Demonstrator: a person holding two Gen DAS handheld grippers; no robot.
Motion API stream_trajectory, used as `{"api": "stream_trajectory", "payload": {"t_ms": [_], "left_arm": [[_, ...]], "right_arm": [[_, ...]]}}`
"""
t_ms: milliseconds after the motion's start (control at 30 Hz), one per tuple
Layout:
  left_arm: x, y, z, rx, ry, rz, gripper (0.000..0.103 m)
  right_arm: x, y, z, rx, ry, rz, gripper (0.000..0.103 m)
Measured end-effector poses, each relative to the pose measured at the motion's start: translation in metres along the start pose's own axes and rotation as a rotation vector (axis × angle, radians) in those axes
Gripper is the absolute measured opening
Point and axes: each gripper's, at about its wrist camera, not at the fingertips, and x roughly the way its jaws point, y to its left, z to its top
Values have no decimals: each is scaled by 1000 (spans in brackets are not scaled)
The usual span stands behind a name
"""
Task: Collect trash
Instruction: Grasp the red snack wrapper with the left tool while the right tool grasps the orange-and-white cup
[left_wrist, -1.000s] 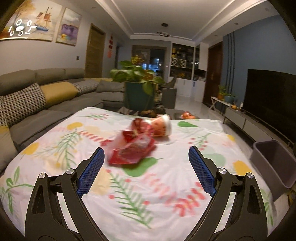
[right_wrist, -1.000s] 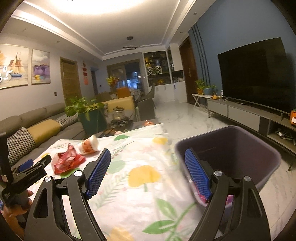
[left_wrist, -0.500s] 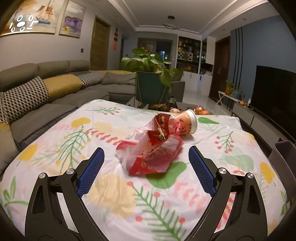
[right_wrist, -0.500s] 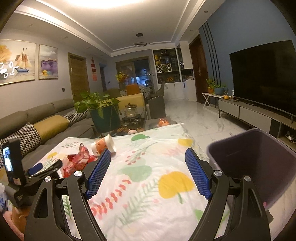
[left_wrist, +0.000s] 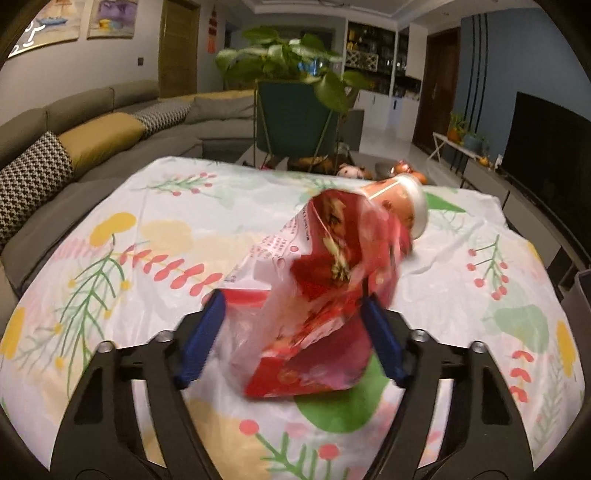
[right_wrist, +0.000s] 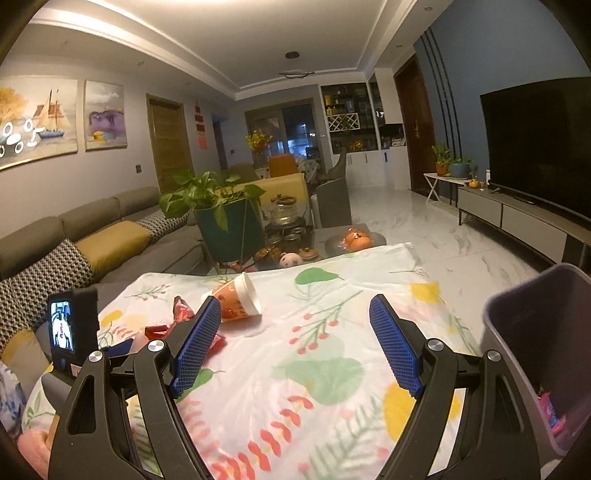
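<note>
Floral tablecloth (left_wrist: 140, 258): red wrapper (left_wrist: 317, 295) between left tool (left_wrist: 295, 339) pads.

Crumpled red wrapper (left_wrist: 317, 295) (cup (left_wrist: 402, 206) behind)

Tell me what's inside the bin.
In the bin, a bit of pink wrapper shows near the bottom. The right tongs and the near wall hide the rest of the floor.
</note>
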Motion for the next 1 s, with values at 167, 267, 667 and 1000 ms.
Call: {"api": "stream_trajectory", "payload": {"t_ms": [167, 267, 667, 1000], "left_arm": [[10, 14, 3, -51, 38, -35, 39], [12, 17, 2, -66, 44, -51, 32], [-12, 45, 7, -148, -46, -68, 11], [-29, 82, 26, -182, -158, 30, 10]], "right_arm": [[17, 10, 1, -30, 16, 11, 80], [29, 18, 0, -52, 29, 16, 80], [99, 32, 2, -31, 131, 85, 80], [187, 43, 14, -6, 202, 171, 71]]}}
